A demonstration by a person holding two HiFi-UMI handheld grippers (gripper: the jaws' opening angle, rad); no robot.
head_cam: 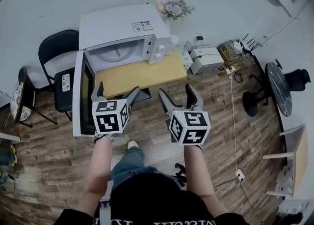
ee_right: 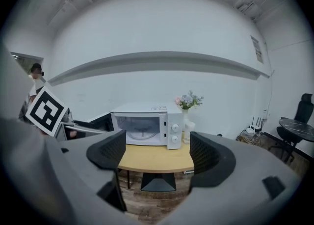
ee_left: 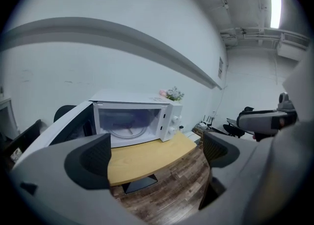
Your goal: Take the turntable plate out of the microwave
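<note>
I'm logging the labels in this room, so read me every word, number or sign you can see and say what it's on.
No text is legible.
Sticker on the microwave top: too small.
White tag on the black chair: too small.
Wall notice: blurred.
Print on the person's shirt: blurred, cut off.
Cubes on left gripper and right gripper: square markers only.

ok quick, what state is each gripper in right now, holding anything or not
left gripper: open, holding nothing.
right gripper: open, holding nothing.
</note>
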